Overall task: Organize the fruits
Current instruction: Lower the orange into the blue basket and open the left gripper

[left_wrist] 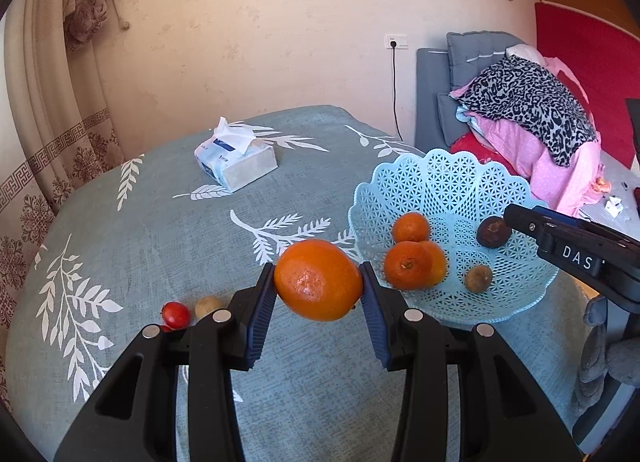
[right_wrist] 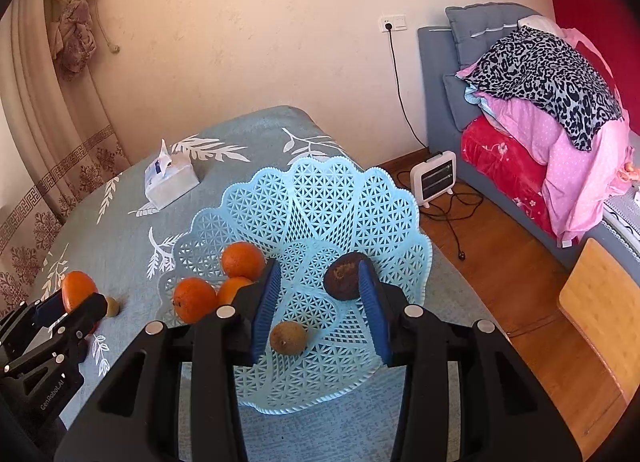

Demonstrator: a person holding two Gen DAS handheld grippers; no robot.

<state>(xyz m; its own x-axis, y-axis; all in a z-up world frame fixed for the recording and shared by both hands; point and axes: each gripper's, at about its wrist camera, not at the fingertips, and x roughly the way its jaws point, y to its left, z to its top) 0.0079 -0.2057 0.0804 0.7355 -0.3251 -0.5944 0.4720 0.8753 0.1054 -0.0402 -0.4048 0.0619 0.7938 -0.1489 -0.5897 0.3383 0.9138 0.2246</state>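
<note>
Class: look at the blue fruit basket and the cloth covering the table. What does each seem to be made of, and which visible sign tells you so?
Blue fruit basket: probably moulded plastic, slightly glossy; its even lattice of holes and scalloped rim suggest it.
Cloth covering the table: apparently woven fabric, matte; a fine crosshatch texture shows, with printed white leaf sprays.

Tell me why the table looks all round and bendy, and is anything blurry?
In the left wrist view the fisheye lens bulges the table and darkens the corners; the orange held in the jaws looks sharp. In the right wrist view the basket swells the same way, and soft daylight leaves hardly any shadows.
</note>
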